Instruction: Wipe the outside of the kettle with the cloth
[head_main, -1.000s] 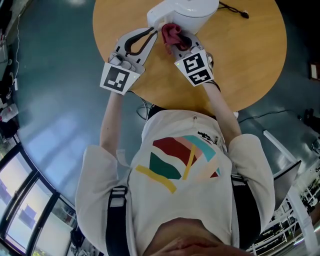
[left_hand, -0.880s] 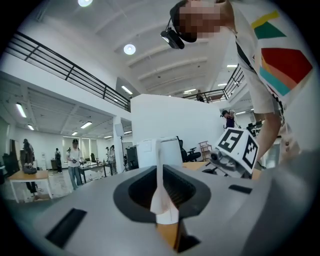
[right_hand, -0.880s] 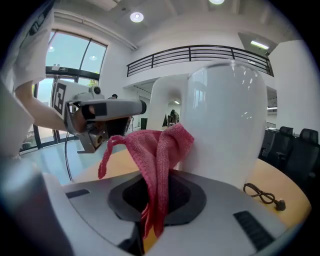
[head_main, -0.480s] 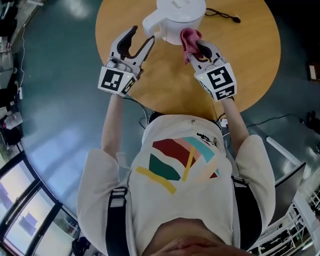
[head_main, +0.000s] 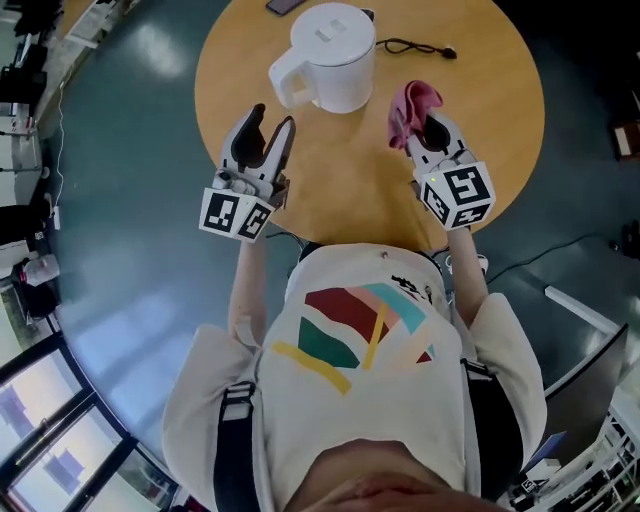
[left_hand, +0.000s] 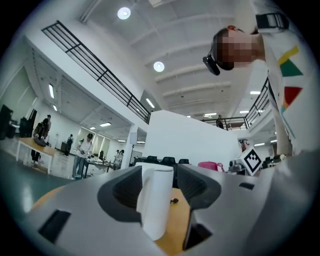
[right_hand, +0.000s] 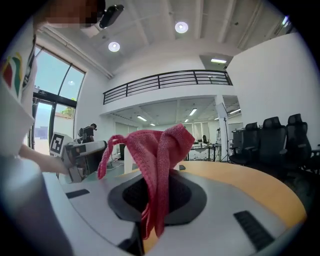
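The white kettle (head_main: 335, 55) stands on the round table (head_main: 350, 195), clear of both the left gripper (head_main: 272, 120), its jaws just opened wide and empty, and the right gripper (head_main: 420, 118) clamping the pink cloth (head_main: 415, 98), so wiping seems finished or paused.

Both my arms reach forward, elbows bent. My left forearm (head_main: 250, 285) runs almost straight ahead to the left gripper (head_main: 272, 118), which points forward about level with its marker cube (head_main: 236, 214) nearest my body. Its jaws have just been opening and stand wide apart, with nothing pinched between them. My right forearm (head_main: 466, 275) leads up to the right gripper (head_main: 422, 130), jaws clamped on the cloth (head_main: 413, 102), which bunches above the tips. The grippers sit roughly side by side, well apart.
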